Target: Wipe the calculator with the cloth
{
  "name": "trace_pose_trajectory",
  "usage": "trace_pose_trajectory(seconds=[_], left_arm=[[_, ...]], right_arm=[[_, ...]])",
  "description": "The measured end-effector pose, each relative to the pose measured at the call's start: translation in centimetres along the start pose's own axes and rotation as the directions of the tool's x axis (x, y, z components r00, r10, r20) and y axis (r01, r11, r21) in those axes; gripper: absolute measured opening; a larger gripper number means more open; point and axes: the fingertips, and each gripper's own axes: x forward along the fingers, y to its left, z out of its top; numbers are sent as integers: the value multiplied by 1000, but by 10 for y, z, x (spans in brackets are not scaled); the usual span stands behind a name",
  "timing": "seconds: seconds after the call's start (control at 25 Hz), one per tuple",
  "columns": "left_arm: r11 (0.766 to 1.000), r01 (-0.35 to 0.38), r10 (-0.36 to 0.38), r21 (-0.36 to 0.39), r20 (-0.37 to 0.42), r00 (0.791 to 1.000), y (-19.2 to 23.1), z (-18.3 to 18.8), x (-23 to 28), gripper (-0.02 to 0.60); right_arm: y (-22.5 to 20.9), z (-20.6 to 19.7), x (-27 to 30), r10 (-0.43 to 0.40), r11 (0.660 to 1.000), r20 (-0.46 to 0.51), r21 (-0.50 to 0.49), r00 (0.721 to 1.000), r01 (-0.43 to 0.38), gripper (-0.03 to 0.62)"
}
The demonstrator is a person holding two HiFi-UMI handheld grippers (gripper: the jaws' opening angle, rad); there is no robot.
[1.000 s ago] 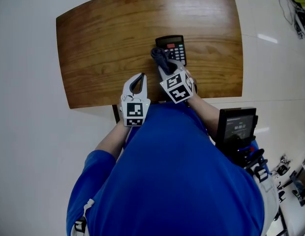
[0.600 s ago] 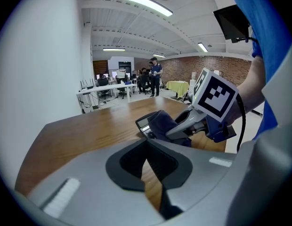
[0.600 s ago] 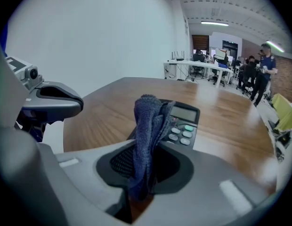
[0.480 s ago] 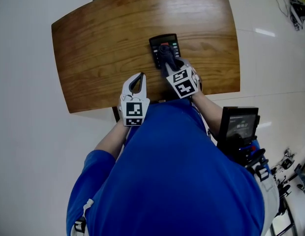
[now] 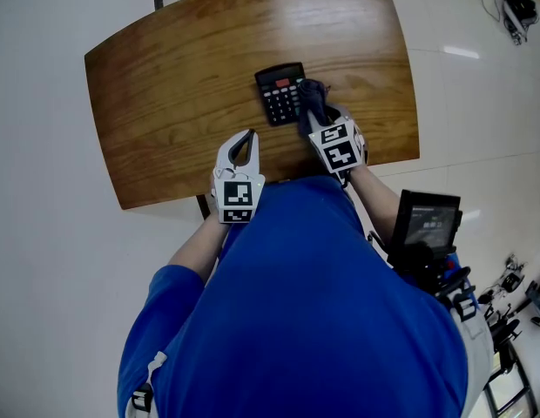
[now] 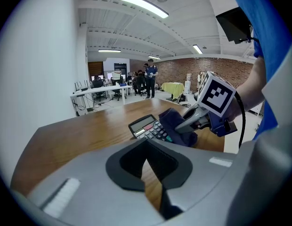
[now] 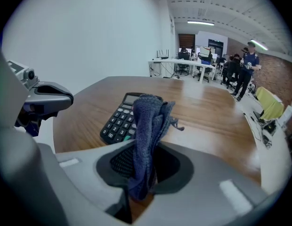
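Beside the calculator (image 5: pixel 280 94), right tongs (image 5: pixel 313 113) clenched on the cloth (image 5: pixel 310 92); left tongs (image 5: pixel 246 139) clenched, empty.

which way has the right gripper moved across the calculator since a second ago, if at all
Yes. In the head view the right gripper, shut on the cloth, has swept from the calculator's left side to its right edge.

The cloth (image 7: pixel 147 126) conceals the right side of the calculator (image 7: pixel 117 121); display unreadable. A blue shirt (image 5: pixel 305 303) covers part of the tabletop (image 5: pixel 165 103) near edge.
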Motion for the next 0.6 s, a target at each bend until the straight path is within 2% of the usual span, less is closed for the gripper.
trace_pose_trajectory(seconds=[0.4, 0.6], left_arm=[[1000, -22, 22, -15, 2, 1000, 9, 1, -8, 5], [999, -44, 45, -29, 2, 999, 17, 4, -16, 5]], right_arm=[[-6, 1, -8, -20, 1000, -12, -2, 1000, 20, 83], [1, 25, -10, -5, 1000, 21, -14, 1000, 6, 83]])
